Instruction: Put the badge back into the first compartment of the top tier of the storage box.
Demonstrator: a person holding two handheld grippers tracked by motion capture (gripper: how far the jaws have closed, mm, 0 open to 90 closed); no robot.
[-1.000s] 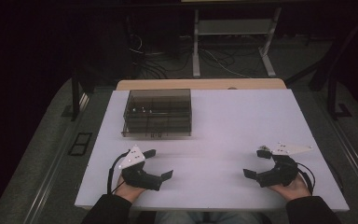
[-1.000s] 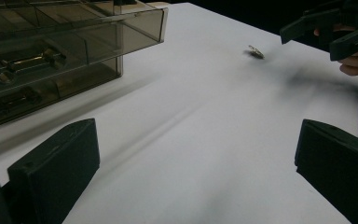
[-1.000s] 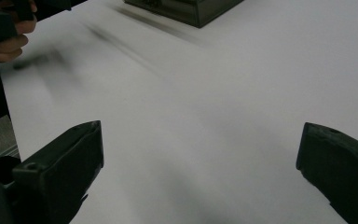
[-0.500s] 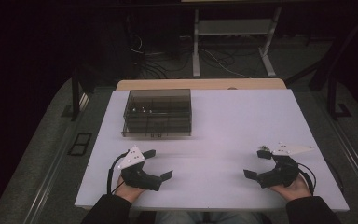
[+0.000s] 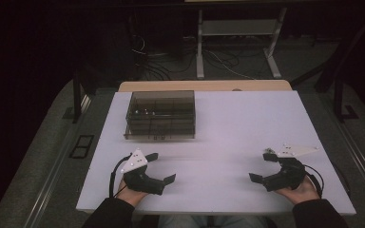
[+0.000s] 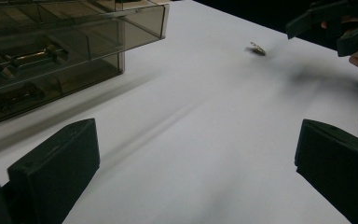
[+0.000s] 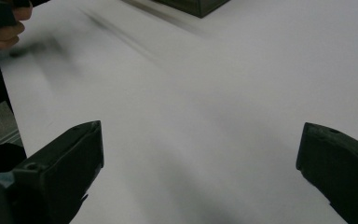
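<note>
reaching: left gripper (image 5: 162, 167), right gripper (image 5: 261, 166), jaws wide apart, empty; approach far-left smoky drawer box (image 5: 160, 115) squarely, low.

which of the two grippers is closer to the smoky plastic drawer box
The left gripper. It sits just in front of the drawer box on the table's left half, while the right gripper rests far over by the right edge.
</note>
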